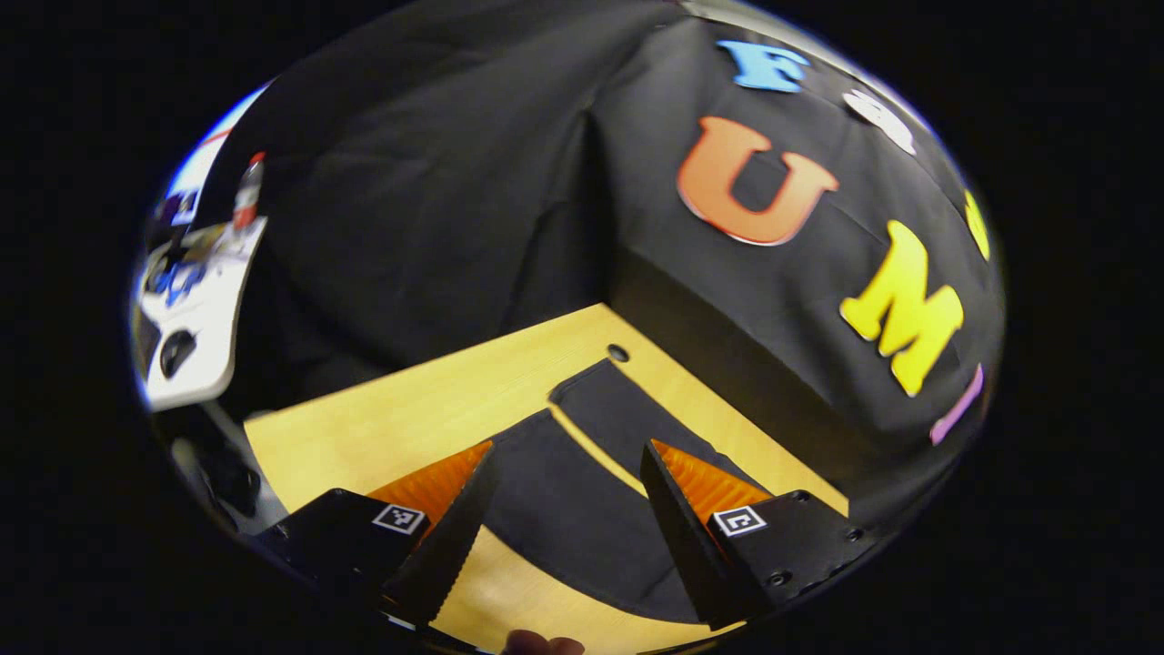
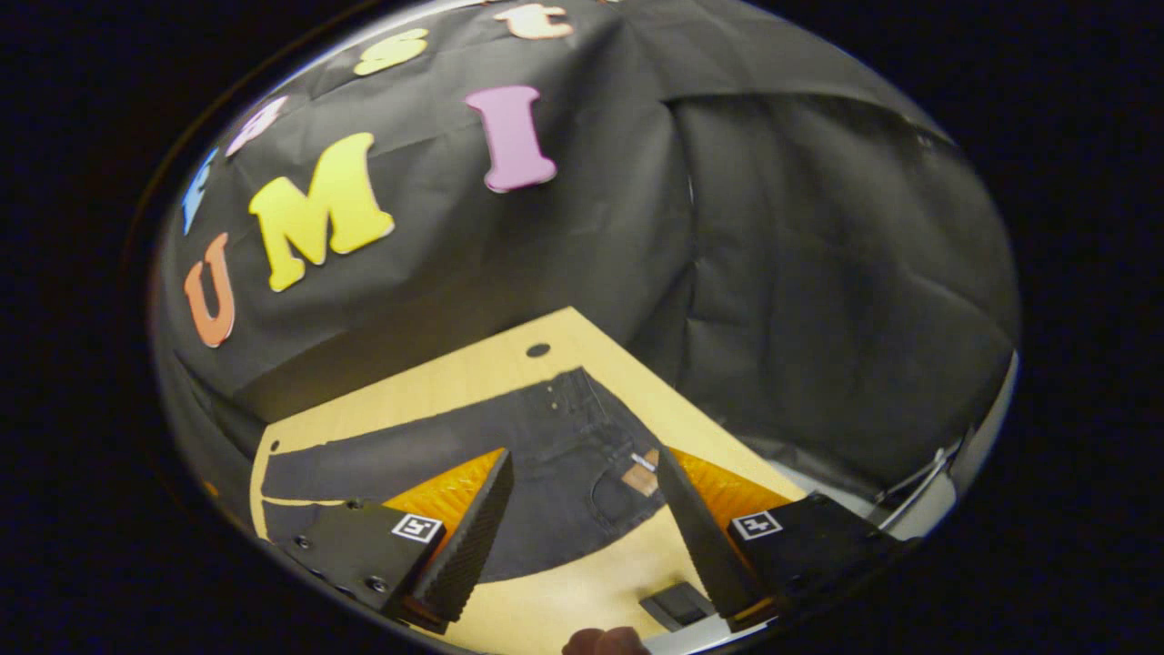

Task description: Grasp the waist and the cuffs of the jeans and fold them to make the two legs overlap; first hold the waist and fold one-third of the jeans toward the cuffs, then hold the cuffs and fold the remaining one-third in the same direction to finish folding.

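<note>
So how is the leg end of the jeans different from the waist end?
The leg end splits into two narrow legs with a strip of table showing between them; the waist end is one wide piece. The waist end has a back pocket, a small tan patch and rivets; the leg end looks plain. The left claw hovers open over the legs, the right claw open over the waist. Both ends lie flat, dark, on the wooden table.

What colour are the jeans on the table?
Black or very dark charcoal jeans, clearest in the right gripper view.
</note>
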Demonstrator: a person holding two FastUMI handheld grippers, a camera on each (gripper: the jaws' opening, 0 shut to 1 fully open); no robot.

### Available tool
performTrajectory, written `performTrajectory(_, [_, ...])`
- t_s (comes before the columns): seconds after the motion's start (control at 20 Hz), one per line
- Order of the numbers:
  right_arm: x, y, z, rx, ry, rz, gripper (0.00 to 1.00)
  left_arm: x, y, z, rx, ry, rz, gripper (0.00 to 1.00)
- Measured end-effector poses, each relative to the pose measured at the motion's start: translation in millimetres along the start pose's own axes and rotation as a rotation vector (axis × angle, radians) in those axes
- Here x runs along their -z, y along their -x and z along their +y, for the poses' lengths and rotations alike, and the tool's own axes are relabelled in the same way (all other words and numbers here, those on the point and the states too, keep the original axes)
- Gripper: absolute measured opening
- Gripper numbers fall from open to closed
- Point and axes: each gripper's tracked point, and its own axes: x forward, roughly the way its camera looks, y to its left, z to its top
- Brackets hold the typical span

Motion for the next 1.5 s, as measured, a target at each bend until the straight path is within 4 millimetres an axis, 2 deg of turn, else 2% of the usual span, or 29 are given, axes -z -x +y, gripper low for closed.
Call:
performTrajectory(0.05, [6, -9, -6, 0.005, -0.021, 0.02, 0.95, 4, -3, 13, -0.01, 0.078, 0.024, 0.99])
performTrajectory(0.1, [4, -17, -14, 0.013, -0.036, 0.033, 0.99, 8, -6, 23, -0.019, 0.148, 0.045, 0.99])
performTrajectory(0.25, [16, -33, -27, 0.022, -0.069, 0.081, 0.98, 20, -13, 50, -0.035, 0.36, 0.096, 0.99])
performTrajectory(0.45, [48, -51, -37, 0.03, -0.169, 0.184, 0.99, 36, -42, 61, -0.038, 0.514, 0.161, 0.99])
performTrajectory(0.5, [56, -56, -40, 0.034, -0.192, 0.204, 0.94, 37, -42, 61, -0.035, 0.53, 0.174, 1.0])
performTrajectory(0.55, [61, -58, -42, 0.046, -0.212, 0.219, 0.99, 38, -44, 63, -0.038, 0.54, 0.183, 0.99])
performTrajectory(0.65, [67, -63, -43, 0.059, -0.248, 0.238, 0.96, 40, -54, 66, -0.052, 0.536, 0.191, 0.99])
performTrajectory(0.8, [72, -70, -52, 0.093, -0.254, 0.252, 0.98, 42, -70, 67, -0.076, 0.492, 0.203, 0.99])
performTrajectory(0.85, [72, -71, -55, 0.105, -0.254, 0.259, 0.98, 44, -73, 68, -0.085, 0.48, 0.207, 0.99])
performTrajectory(0.9, [73, -73, -57, 0.112, -0.26, 0.264, 0.93, 44, -76, 70, -0.092, 0.473, 0.21, 0.99])
performTrajectory(1.15, [76, -83, -61, 0.129, -0.265, 0.282, 0.93, 56, -88, 69, -0.121, 0.461, 0.248, 1.0])
performTrajectory(1.25, [81, -89, -67, 0.149, -0.264, 0.293, 0.93, 56, -89, 66, -0.124, 0.442, 0.254, 0.96])
performTrajectory(1.5, [83, -100, -80, 0.176, -0.303, 0.296, 0.93, 59, -86, 68, -0.124, 0.448, 0.27, 1.0])
